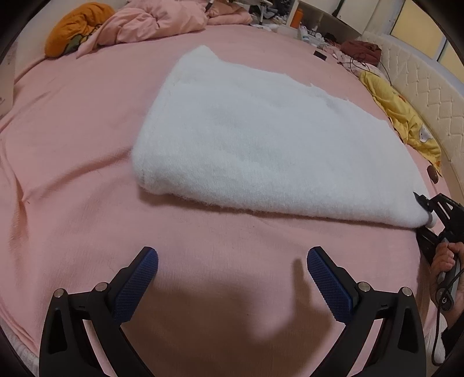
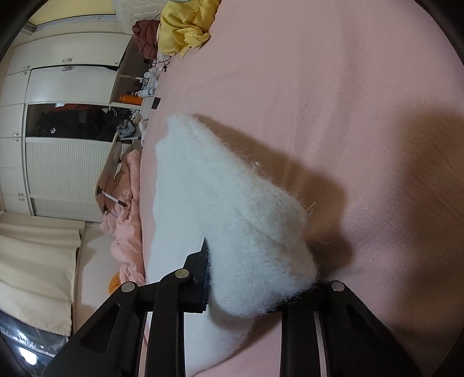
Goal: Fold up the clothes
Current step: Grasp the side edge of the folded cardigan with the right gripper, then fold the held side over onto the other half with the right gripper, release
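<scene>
A fluffy white garment (image 1: 246,139) lies folded on the pink bed sheet (image 1: 72,130). My left gripper (image 1: 232,261) is open and empty, hovering over the sheet just in front of the garment's near edge. My right gripper (image 1: 426,211) is at the garment's right corner. In the right wrist view my right gripper (image 2: 255,290) is shut on that corner of the white garment (image 2: 232,217) and holds it a little off the sheet (image 2: 348,116). Its blue pads are mostly hidden by the fluffy cloth.
A crumpled pink duvet (image 1: 153,23) and an orange cushion (image 1: 75,26) lie at the far side. A yellow cloth (image 1: 403,116) lies along the padded cream bed rim (image 1: 429,92) on the right. Cluttered shelves and wardrobes (image 2: 58,116) stand beyond the bed.
</scene>
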### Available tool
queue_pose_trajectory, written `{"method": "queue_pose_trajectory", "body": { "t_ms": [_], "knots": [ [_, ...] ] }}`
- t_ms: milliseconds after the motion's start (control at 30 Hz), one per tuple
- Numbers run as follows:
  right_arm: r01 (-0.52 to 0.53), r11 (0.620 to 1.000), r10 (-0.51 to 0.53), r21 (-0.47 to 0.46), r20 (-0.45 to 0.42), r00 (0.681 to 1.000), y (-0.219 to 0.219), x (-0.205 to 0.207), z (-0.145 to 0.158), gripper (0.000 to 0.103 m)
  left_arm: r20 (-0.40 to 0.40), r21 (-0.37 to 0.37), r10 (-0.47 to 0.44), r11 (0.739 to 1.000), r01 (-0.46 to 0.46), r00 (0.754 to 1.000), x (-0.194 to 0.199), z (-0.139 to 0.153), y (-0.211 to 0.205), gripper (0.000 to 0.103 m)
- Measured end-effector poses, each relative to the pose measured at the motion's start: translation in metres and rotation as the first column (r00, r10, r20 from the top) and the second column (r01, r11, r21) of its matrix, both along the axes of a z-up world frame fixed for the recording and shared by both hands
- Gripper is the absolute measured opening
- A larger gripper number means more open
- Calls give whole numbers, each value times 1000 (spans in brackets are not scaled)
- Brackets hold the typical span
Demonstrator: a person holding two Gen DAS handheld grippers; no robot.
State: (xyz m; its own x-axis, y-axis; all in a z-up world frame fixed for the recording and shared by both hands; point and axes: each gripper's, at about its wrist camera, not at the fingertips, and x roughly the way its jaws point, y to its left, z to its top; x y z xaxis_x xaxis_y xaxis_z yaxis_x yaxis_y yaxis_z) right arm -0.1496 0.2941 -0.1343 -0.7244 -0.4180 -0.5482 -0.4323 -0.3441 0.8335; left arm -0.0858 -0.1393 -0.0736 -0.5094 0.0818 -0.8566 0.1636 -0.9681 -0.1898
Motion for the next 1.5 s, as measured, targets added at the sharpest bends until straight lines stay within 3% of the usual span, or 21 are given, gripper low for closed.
{"method": "queue_pose_trajectory", "body": {
  "t_ms": [67, 167, 367, 400, 467, 500, 533, 667, 967, 1200, 1367, 1500],
  "knots": [
    [-1, 1000, 1, 15, -2, 1000, -1, 0, 0, 24, -46, -98, -7, 995, 3, 999, -6, 12, 6, 103],
    [-12, 999, 13, 41, -22, 1000, -3, 2, -1, 23, -126, -177, -55, 984, 32, 990, -33, 37, 19, 103],
    [-47, 994, 49, 97, -19, 999, -7, -1, 2, 23, -183, -199, -86, 979, 48, 979, -132, 62, 48, 103],
    [-63, 988, 67, 143, -17, 998, -11, -3, 5, 23, -156, -211, -93, 976, 59, 983, -145, 54, 52, 103],
    [-94, 966, 102, 239, -25, 994, -18, -5, 11, 23, -16, -211, -109, 972, 103, 994, -174, 15, 62, 103],
    [-89, 967, 100, 240, -33, 994, -19, -5, 11, 23, 25, -221, -120, 968, 123, 992, -179, -5, 65, 103],
    [-86, 967, 98, 241, -39, 994, -19, -5, 10, 23, -19, -248, -128, 961, 119, 992, -175, -10, 67, 103],
    [-93, 960, 107, 263, -43, 993, -21, -5, 11, 23, -107, -291, -118, 953, 82, 987, -165, -10, 71, 103],
    [-107, 946, 119, 306, -20, 993, -25, -8, 19, 23, -141, -283, -117, 956, 74, 983, -161, -13, 69, 103],
    [-120, 858, 123, 499, 26, 992, -49, -11, 68, 25, -166, -280, -116, 958, 66, 979, -157, -15, 70, 103],
    [-141, 733, 204, 666, -17, 979, -88, -15, 116, 24, -180, -273, -115, 960, 62, 977, -155, -16, 69, 103],
    [-159, 662, 255, 733, -21, 967, -116, -24, 142, 23, -185, -268, -114, 961, 61, 976, -155, -16, 67, 103]
  ]
}}
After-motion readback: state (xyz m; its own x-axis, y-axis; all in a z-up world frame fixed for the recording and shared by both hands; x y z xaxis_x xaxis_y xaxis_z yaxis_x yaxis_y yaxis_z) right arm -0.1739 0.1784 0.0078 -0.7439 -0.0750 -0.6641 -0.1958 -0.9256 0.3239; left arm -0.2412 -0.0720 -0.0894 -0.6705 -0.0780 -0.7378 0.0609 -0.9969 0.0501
